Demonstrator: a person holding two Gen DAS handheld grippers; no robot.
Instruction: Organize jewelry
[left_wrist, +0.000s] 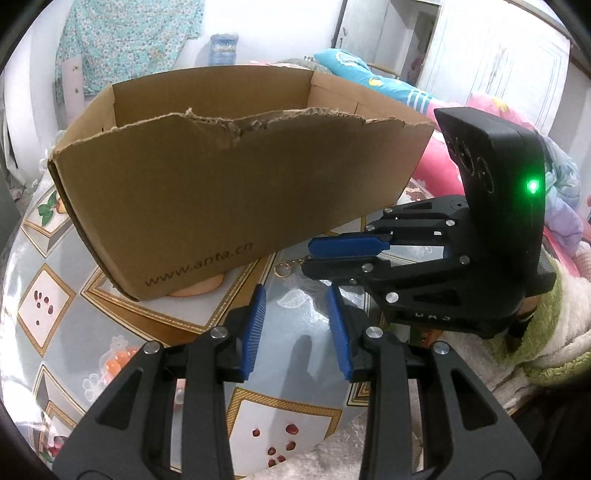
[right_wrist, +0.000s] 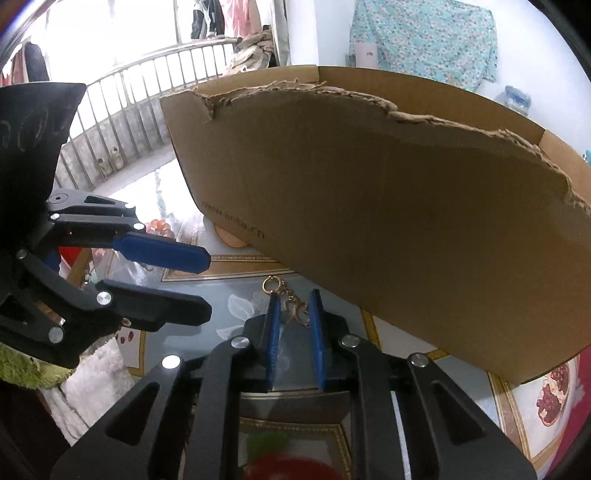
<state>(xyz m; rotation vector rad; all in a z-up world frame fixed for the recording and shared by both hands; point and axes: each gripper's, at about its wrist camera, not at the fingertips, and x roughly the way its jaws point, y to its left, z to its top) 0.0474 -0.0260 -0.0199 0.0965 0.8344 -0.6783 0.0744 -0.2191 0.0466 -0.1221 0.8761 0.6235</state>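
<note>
A gold chain with rings (right_wrist: 291, 304) lies on the glossy patterned table in front of a torn cardboard box (right_wrist: 406, 229). My right gripper (right_wrist: 295, 301) is open, its blue pads either side of the chain's clasp end, low over the table. In the left wrist view the chain's ring (left_wrist: 285, 268) shows just past the right gripper's tips (left_wrist: 308, 256), near the box (left_wrist: 229, 192). My left gripper (left_wrist: 297, 295) is open and empty, a short way behind the chain. It also shows at the left of the right wrist view (right_wrist: 207, 284).
The table has a fruit-pattern cover (left_wrist: 55, 295). Bedding and pillows (left_wrist: 480, 110) lie behind the box on the right. A green and white towel (left_wrist: 535, 350) lies at the right edge. A railing (right_wrist: 129, 103) runs behind the table.
</note>
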